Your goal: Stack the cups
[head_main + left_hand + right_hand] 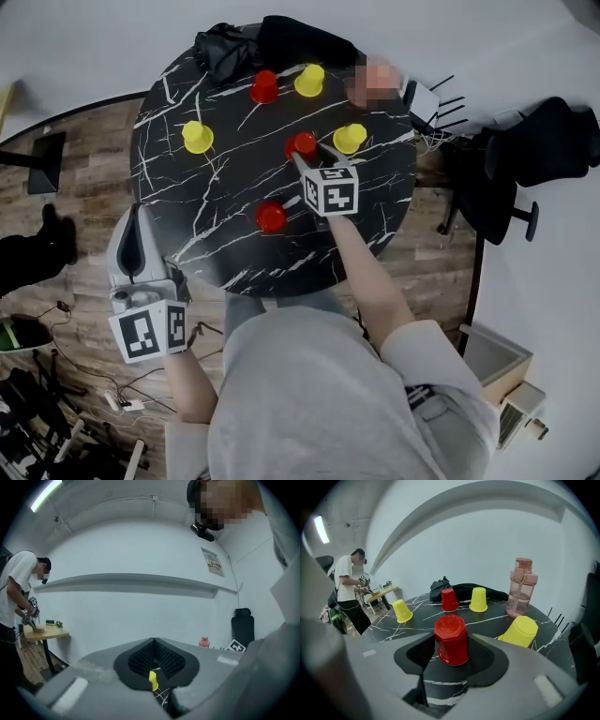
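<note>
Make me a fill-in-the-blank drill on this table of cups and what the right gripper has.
The cup between the right gripper's jaws is ___. The table holds ___ yellow cups. Every cup on it stands ___ down. The bottle behind them is ___.
Missing words: red; three; upside; pink.

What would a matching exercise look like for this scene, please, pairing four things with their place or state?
Things:
1. left gripper
2. pink bottle
3. black cloth
4. middle red cup

Places or states:
A. between the jaws of the right gripper
B. jaws together, nothing held, off the table
C. standing upright near the table's far edge
D. lying crumpled at the table's far edge

Pairs: 1-B, 2-C, 3-D, 4-A.
</note>
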